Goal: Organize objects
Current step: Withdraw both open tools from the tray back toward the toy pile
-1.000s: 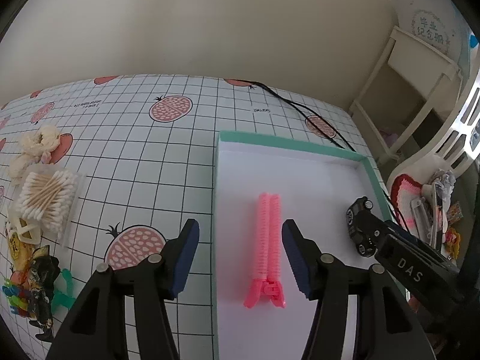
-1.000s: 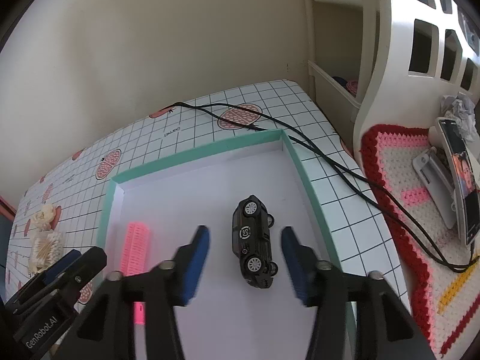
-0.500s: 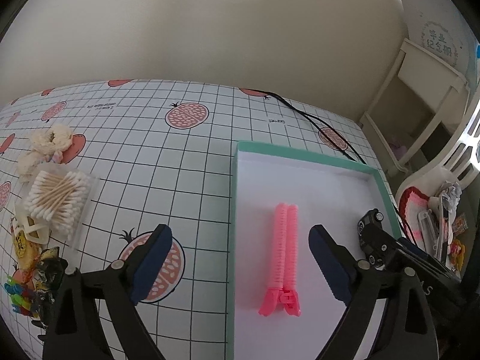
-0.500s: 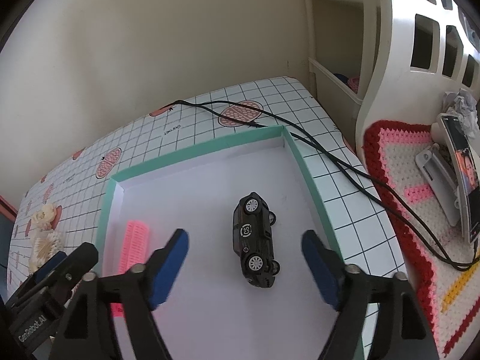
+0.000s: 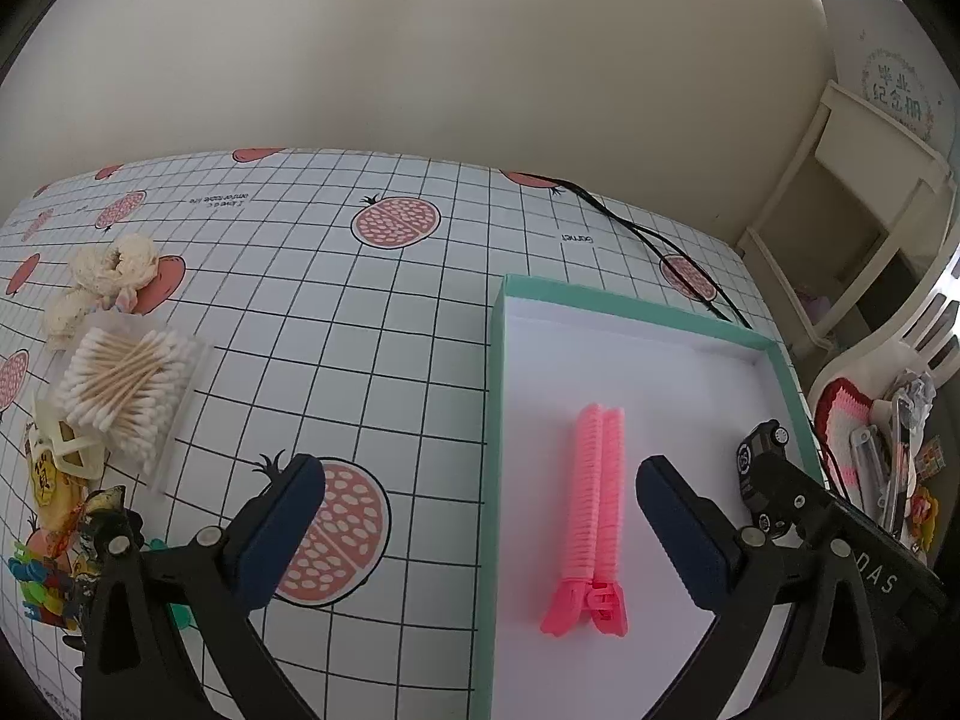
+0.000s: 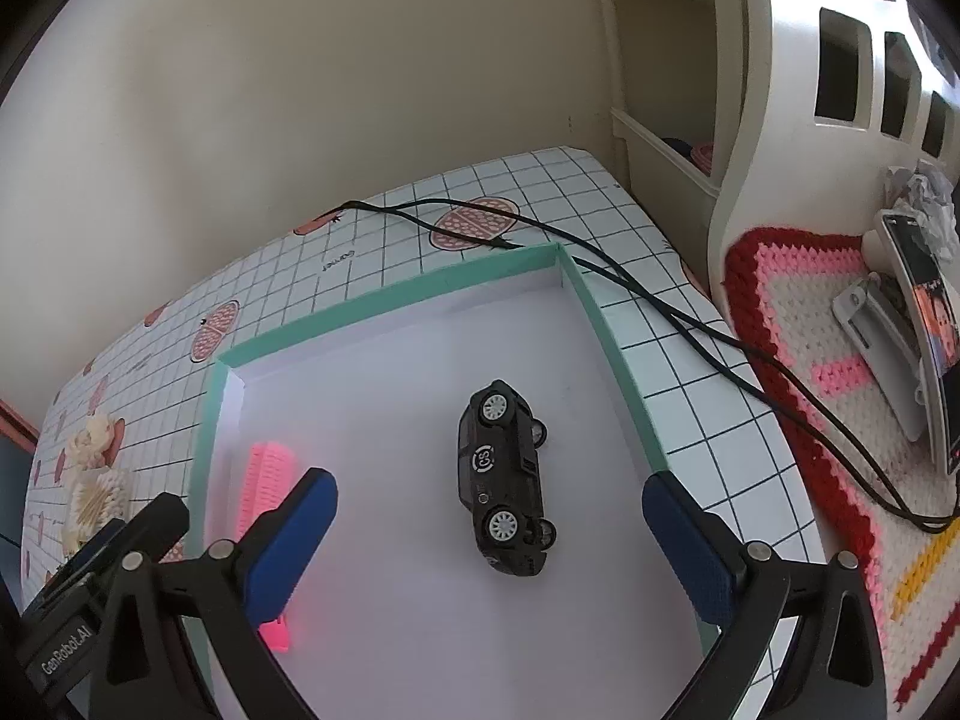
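A shallow white tray with a teal rim (image 5: 493, 420) lies on the checked tablecloth. On its floor rest a pink zipper-shaped clip (image 5: 594, 516) and a black toy car (image 6: 504, 474). My left gripper (image 5: 480, 474) hovers over the tray's left rim, its jaws opening wide, with the clip just inside the right finger and untouched. My right gripper (image 6: 489, 489) straddles the car, its jaws opening too, and the blue pads stand well clear of it. In the left wrist view the car (image 5: 759, 450) is partly hidden behind the right gripper's body. The clip (image 6: 267, 480) also shows in the right wrist view.
A clear box of cotton swabs (image 5: 126, 396), a cream scrunchie (image 5: 114, 267) and small colourful items (image 5: 42, 576) lie left of the tray. A black cable (image 6: 690, 318) runs past the tray's far right corner. A crocheted mat (image 6: 840, 372) with a phone on a stand (image 6: 924, 324) sits to the right.
Both grippers' jaws have spread from half open to wide. The clip and the car lie where they were, and the left wrist view has shifted slightly left.
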`<state>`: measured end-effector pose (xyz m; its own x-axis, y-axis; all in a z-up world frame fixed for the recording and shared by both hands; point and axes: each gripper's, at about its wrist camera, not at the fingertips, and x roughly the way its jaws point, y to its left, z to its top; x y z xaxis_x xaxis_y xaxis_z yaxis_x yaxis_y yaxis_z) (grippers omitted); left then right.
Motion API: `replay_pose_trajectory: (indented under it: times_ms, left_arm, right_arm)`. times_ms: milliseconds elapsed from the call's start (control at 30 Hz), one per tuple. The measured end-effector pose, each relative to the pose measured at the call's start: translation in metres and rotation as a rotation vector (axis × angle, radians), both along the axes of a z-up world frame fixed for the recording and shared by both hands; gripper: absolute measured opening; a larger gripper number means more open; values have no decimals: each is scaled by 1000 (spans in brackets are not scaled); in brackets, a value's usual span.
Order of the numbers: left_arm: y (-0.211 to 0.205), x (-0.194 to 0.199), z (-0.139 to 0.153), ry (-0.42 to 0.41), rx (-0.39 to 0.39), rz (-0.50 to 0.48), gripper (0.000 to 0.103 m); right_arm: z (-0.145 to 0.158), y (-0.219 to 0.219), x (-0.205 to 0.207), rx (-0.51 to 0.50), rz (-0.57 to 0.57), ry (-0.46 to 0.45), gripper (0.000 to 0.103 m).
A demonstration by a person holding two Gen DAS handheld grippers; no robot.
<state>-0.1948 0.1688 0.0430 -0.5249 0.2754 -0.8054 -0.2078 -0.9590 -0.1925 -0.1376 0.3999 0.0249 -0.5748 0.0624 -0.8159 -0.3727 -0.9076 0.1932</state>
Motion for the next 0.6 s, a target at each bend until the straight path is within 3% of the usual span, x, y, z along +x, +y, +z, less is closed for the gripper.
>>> replay_pose_trajectory:
  times_ms: [467, 600]
  left_arm:
    - [-6, 2, 7, 3, 2, -3, 103]
    - [-14, 9, 21, 47, -11, 3, 103]
  right_arm:
    - [6, -2, 2, 20, -1, -2, 103]
    - [19, -9, 5, 40, -1, 13, 103]
